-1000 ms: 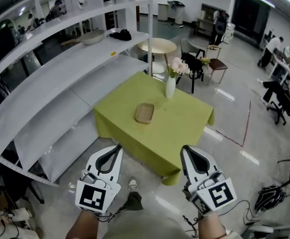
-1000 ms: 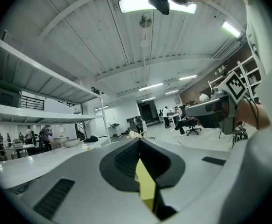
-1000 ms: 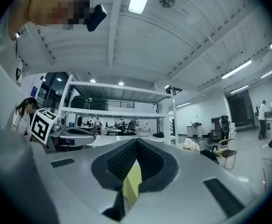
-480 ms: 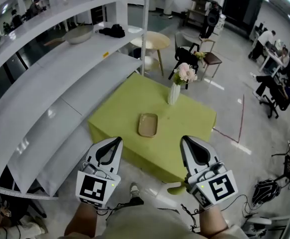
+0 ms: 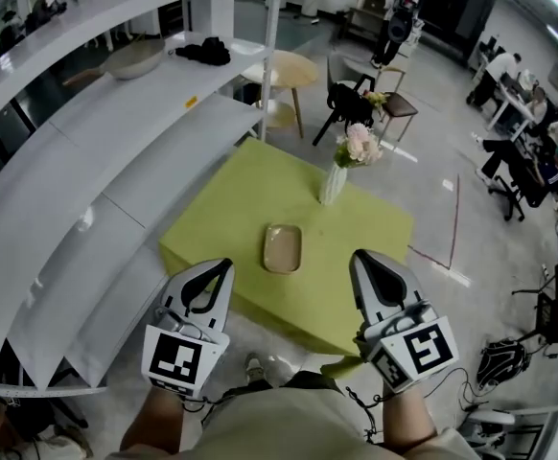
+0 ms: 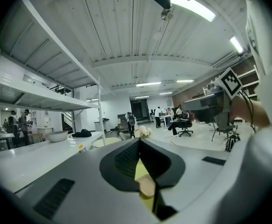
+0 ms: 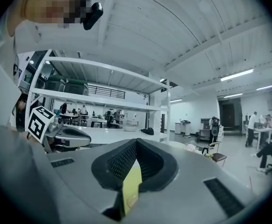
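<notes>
Left gripper (image 5: 220, 270) and right gripper (image 5: 363, 262): I hold both side by side in the air, short of the table's near edge. On each, the jaws are together with nothing between them. Through the slit below the tips, each gripper view shows only green cloth and a bit of the tray.

Step in hand, as I judge it: approach. Neither gripper touches anything. Reaching the tray from here calls for moving forward and down, and the jaws must part first.

Tray (image 5: 282, 248): a shallow tan one, the nearest thing to both grippers. It lies flat on the table (image 5: 212, 233), between the two grippers' lines of reach, and looks empty.

Vase (image 5: 333, 184): it stands upright beyond the tray near the far edge, well apart from it, and holds pale flowers (image 5: 359, 145).

Shelf (image 5: 87, 151), to the left: on its far end sit a bowl (image 5: 133, 58) and, just beside it, a dark bundle (image 5: 202, 52). I cannot see what the bowl holds.
</notes>
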A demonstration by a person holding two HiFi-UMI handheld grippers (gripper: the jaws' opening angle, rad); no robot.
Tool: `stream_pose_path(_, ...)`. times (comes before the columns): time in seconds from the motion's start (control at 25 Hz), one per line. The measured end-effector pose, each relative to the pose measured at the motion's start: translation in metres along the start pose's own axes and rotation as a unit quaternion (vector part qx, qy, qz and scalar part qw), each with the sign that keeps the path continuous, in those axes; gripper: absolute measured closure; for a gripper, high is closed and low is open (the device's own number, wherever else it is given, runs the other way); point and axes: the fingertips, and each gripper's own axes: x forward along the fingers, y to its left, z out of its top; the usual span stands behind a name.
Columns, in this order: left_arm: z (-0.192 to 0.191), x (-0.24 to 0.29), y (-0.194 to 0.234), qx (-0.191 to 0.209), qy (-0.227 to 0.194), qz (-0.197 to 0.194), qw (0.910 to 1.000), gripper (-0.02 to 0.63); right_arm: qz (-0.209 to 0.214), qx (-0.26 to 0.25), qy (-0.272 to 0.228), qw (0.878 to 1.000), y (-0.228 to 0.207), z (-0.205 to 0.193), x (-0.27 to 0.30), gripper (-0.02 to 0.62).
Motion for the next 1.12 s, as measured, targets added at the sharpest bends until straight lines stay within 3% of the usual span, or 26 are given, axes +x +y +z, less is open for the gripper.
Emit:
stream_pose_path(0.44,-0.007,0.038,0.013,-0.008,0.026,0.023,0.9994,0.600,0.010,0.004,0.019,1.000,-0.037,-0.019,0.023,0.590)
stream_pose_path(0.76,-0.020,0.067,0.018,-0.039,0.043,0.044,0.9973,0.595,0.017,0.030,0.028,0.999,-0.062,-0.037,0.036,0.589)
stream_pose_path(0.96,-0.043,0.098,0.023,-0.054,0.074,0.047,0.9947,0.481,0.015,0.040,0.048,0.998,-0.081,-0.062,0.051,0.589)
stream_pose_path(1.12,-0.075,0.127,0.026,-0.052,0.109,0.049,0.9915,0.427,0.014,0.054,0.068,0.996,-0.095,-0.088,0.064,0.590)
